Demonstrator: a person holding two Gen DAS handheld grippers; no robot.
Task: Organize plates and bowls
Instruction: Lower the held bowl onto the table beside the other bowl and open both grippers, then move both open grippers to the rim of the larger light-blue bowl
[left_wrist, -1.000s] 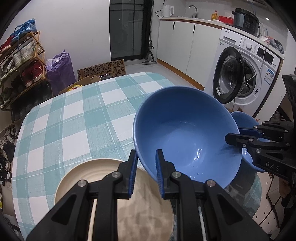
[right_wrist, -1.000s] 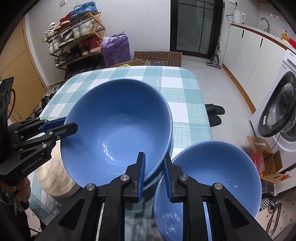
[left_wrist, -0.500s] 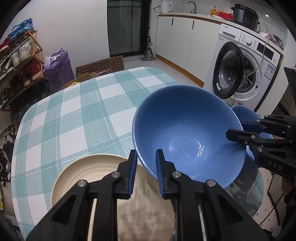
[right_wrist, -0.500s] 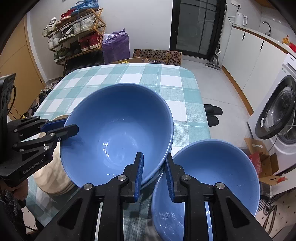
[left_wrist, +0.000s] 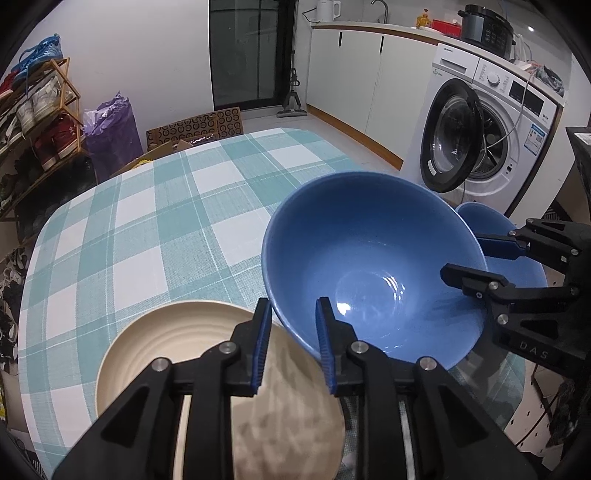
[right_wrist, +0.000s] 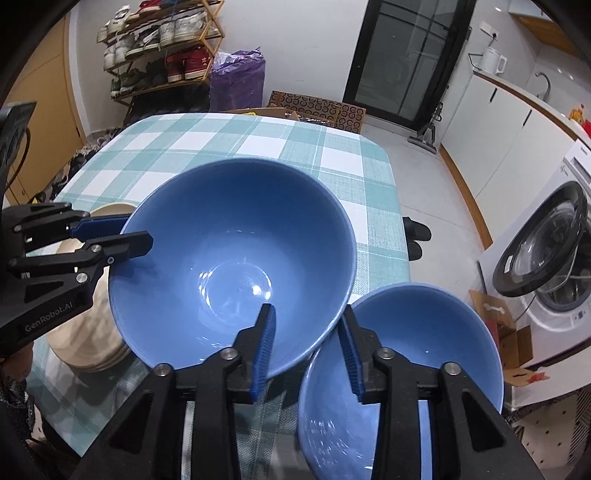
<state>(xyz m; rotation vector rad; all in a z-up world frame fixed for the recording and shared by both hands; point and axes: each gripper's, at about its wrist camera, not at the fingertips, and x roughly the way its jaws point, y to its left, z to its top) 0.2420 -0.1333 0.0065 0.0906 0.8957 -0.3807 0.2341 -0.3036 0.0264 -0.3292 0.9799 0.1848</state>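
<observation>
We hold both grippers pointing steeply down over the checked tablecloth (left_wrist: 155, 236). Our left gripper (left_wrist: 293, 345) straddles the near rim of the large blue bowl (left_wrist: 373, 266); its jaws are opening, and the pads no longer press the rim. Our right gripper (right_wrist: 308, 347) straddles the opposite rim, also opening and clearly released. The bowl sits between the beige plates (left_wrist: 184, 343) and the smaller blue bowl (right_wrist: 417, 354), on the table's near edge.
</observation>
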